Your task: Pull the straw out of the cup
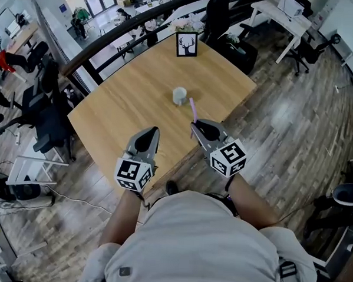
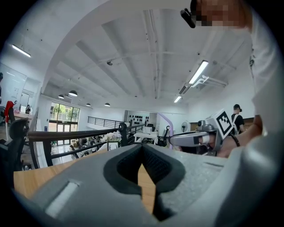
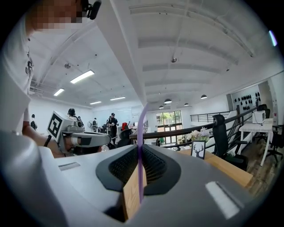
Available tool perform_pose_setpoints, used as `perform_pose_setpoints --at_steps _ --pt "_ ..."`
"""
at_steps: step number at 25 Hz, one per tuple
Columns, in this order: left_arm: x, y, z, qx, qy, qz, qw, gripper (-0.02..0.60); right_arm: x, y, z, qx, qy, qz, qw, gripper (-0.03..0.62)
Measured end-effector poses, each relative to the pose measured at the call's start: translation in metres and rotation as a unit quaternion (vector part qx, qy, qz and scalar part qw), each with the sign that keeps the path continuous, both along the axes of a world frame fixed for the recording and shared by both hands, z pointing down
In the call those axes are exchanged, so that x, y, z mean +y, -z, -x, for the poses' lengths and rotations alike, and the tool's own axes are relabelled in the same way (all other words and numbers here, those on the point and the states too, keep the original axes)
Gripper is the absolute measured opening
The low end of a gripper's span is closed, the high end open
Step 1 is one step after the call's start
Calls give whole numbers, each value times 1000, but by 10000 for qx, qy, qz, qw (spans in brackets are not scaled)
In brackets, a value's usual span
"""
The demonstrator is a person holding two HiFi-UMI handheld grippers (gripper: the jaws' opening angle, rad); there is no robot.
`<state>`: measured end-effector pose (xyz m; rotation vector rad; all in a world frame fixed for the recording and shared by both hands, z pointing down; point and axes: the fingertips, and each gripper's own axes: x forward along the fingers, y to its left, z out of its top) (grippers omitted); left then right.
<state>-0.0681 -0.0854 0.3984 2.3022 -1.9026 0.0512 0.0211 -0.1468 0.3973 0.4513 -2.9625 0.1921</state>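
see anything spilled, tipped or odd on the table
Nothing stands out. The cup stands upright on the table with no spill showing. The straw is out of it, clamped in the right claw. The frame stands upright at the far edge.

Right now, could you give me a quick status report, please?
Right gripper shut on straw, straw clear of cup. Left gripper shut, empty. Nothing in the way.

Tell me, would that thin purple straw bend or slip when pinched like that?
Probably very light: the straw stands up from the right tool, pinched only near its lower end. Likely fairly stiff, since it shows no sag. It looks thin and smooth, so it might slip in a loose grip.
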Motion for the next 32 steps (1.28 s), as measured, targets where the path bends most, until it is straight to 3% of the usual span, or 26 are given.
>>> perform_pose_setpoints --at_steps 9,22,32 --pt "22 6 -89 -70 280 7 9996 5 22 5 -90 -277 325 55 9991 38" --pt "93 5 -214 -114 784 -81 9968 5 85 5 -212 -491 750 48 9960 37" --pt "121 7 -256 -185 878 -126 9959 5 113 14 -248 -647 861 37 9942 37"
